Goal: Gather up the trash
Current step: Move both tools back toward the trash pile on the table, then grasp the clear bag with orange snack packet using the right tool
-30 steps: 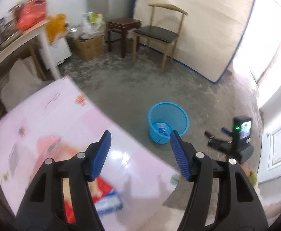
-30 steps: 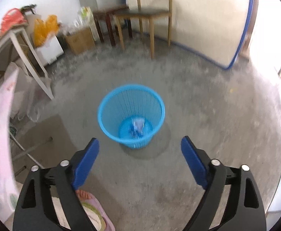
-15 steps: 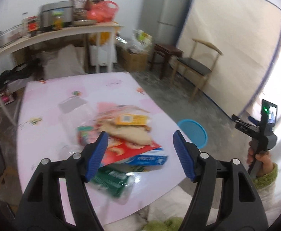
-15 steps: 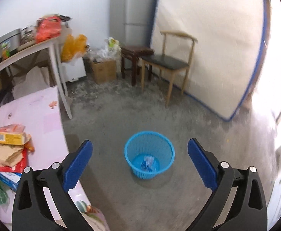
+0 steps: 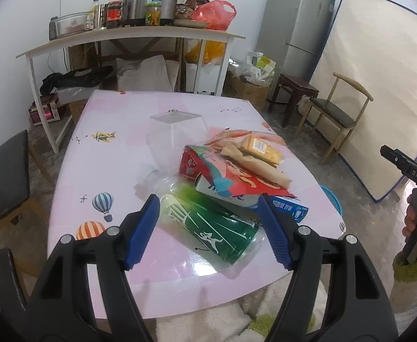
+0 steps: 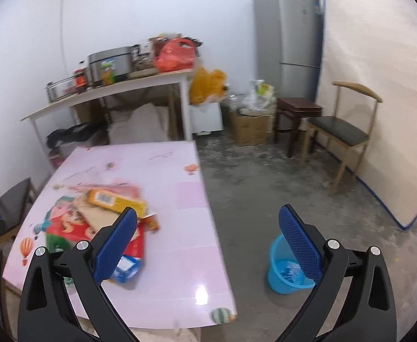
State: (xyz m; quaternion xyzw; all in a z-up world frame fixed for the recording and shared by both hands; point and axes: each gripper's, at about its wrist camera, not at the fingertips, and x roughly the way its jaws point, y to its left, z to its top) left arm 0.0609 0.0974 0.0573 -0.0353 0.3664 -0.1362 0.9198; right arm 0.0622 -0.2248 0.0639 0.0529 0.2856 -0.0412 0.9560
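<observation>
A heap of trash lies on the pink table (image 5: 117,131): a green plastic bottle (image 5: 217,225), a red snack bag (image 5: 231,176), a blue-and-white box (image 5: 287,208), a yellow box (image 5: 261,149), brown paper (image 5: 254,164) and a clear container (image 5: 174,134). My left gripper (image 5: 210,229) is open and empty, just above the green bottle. My right gripper (image 6: 208,245) is open and empty, above the table's right edge (image 6: 208,228). The heap also shows in the right wrist view (image 6: 94,222). A blue mesh bin (image 6: 287,270) with some trash inside stands on the floor to the right of the table.
A white shelf table (image 5: 128,37) with pots, jars and a red bag stands behind. A fridge (image 5: 291,25), cardboard box (image 5: 248,91), dark stool (image 5: 294,91), wooden chair (image 5: 336,114) and a leaning mattress (image 5: 379,99) line the right. Dark chairs (image 5: 0,171) stand at left.
Both grippers have swung up and left from the blue bin on the floor toward the table. The left now hovers over the trash heap. Both stayed open and empty.
</observation>
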